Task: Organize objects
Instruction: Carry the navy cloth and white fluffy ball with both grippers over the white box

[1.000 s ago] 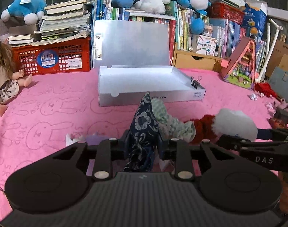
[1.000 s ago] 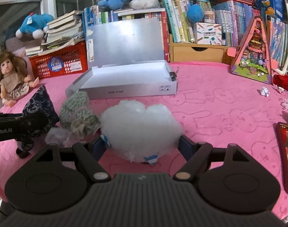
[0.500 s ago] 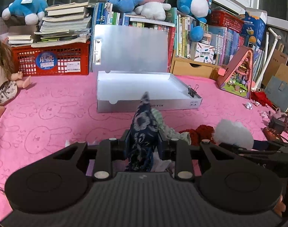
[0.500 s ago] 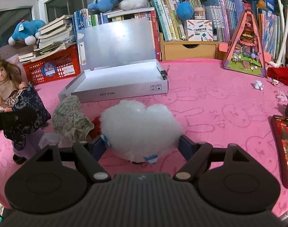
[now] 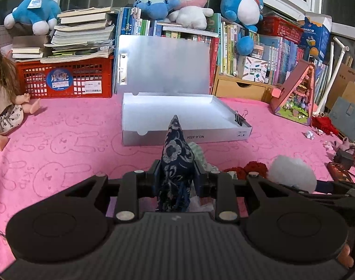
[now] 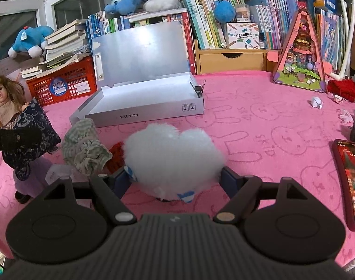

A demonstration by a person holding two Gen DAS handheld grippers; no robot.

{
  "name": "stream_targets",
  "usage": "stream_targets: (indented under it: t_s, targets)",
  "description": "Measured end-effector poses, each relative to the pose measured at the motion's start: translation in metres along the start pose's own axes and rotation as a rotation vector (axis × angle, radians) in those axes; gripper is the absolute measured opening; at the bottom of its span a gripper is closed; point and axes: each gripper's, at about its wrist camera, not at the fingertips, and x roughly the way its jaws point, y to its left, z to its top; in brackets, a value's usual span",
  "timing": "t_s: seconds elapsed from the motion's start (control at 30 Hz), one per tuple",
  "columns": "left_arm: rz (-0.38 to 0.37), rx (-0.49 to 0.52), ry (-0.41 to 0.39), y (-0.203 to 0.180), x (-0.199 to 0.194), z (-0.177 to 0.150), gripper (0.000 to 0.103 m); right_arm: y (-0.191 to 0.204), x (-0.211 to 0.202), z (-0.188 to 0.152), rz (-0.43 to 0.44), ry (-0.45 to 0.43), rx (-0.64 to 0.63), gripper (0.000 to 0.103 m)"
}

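Observation:
My left gripper (image 5: 176, 177) is shut on a dark blue patterned cloth pouch (image 5: 175, 156) and holds it above the pink cloth; the pouch also shows at the left of the right wrist view (image 6: 29, 135). My right gripper (image 6: 174, 179) is shut on a white fluffy plush piece (image 6: 172, 154), also seen in the left wrist view (image 5: 291, 172). An open silver box (image 5: 177, 116) with its lid upright stands ahead of both grippers (image 6: 142, 102). A green striped cloth (image 6: 84, 144) and a red knit item (image 5: 247, 168) lie between the grippers.
A doll (image 5: 2, 93) sits at the left. A red crate (image 5: 65, 79) with books, bookshelves with plush toys (image 5: 189, 7) and a wooden drawer (image 5: 240, 88) line the back. A pink triangular toy house (image 6: 301, 53) stands right. A phone (image 6: 349, 179) lies at the right edge.
Both grippers have risen and pulled back a little with their loads; the box now sits lower and farther in both views. The green cloth stays on the table.

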Motion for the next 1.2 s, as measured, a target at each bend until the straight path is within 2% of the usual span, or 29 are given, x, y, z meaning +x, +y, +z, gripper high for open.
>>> stream_targets:
  t_s: [0.67, 1.2]
  targets:
    - [0.001, -0.019, -0.003, 0.007, 0.010, 0.017, 0.033, -0.006, 0.006, 0.014, 0.026, 0.011, 0.008, 0.080]
    - [0.010, -0.032, 0.008, 0.017, 0.040, 0.050, 0.033, -0.004, 0.029, 0.060, 0.063, 0.011, -0.047, 0.080]
